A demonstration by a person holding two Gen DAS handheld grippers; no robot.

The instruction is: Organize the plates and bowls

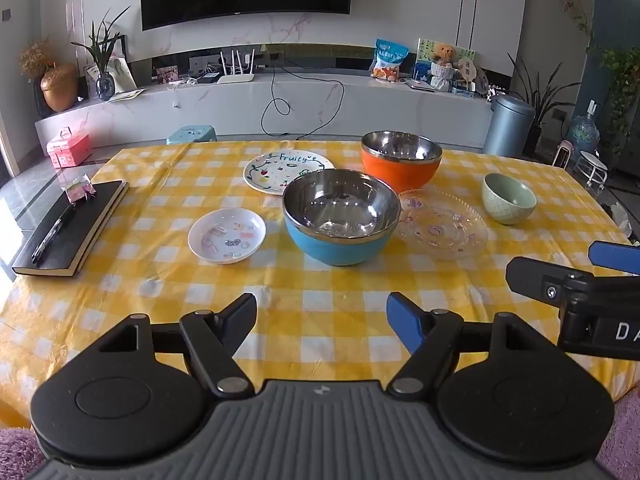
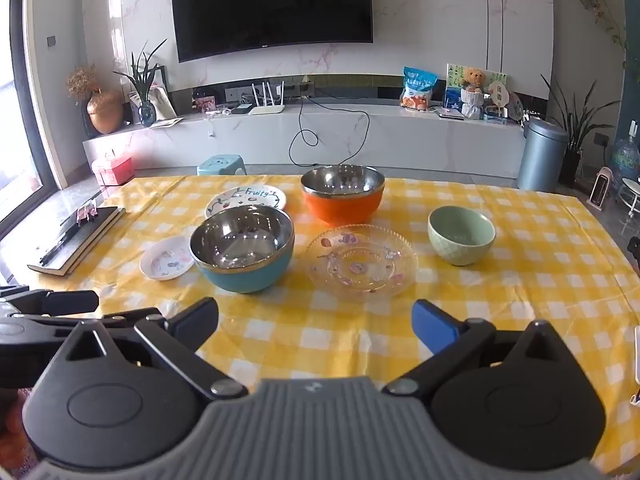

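On the yellow checked tablecloth (image 1: 320,304) stand a blue steel-lined bowl (image 1: 340,216) (image 2: 242,254), an orange steel-lined bowl (image 1: 401,160) (image 2: 342,194), a green bowl (image 1: 508,198) (image 2: 461,234), a clear glass plate (image 1: 442,224) (image 2: 362,260), a white "Fruity" plate (image 1: 280,170) (image 2: 246,200) and a small white dish (image 1: 227,235) (image 2: 166,258). My left gripper (image 1: 322,320) is open and empty above the near edge. My right gripper (image 2: 316,320) is open and empty, to the right of the left one.
A black notebook (image 1: 70,226) with a pen and a clip lies at the table's left edge. Behind the table are a blue stool (image 1: 192,136), a pink box (image 1: 68,148), a grey bin (image 1: 508,126) and a TV bench.
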